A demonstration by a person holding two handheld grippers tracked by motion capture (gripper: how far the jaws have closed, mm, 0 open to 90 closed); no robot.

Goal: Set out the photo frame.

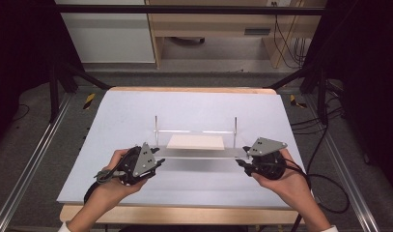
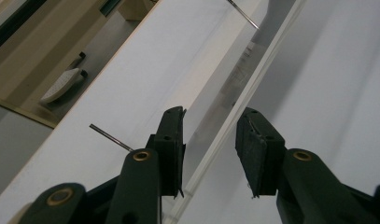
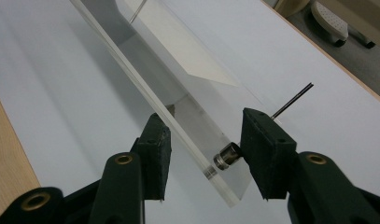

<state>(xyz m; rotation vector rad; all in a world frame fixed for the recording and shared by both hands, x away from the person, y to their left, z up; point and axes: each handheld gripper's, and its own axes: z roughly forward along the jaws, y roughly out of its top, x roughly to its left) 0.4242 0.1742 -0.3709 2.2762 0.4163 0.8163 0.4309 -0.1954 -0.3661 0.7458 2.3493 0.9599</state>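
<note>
Clear acrylic plate (image 1: pixel 199 153) lies across the white bench (image 1: pixel 136 111), a gripper at each end: left gripper (image 2: pixel 208 149) jaws straddle its edge, not touching; right gripper (image 3: pixel 204 154) jaws likewise part-open around it.

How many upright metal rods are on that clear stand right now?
2. One rod stands at the stand's far left corner, the other rod at its far right corner. The near corners sit behind the claws, so more may be hidden there.
</note>
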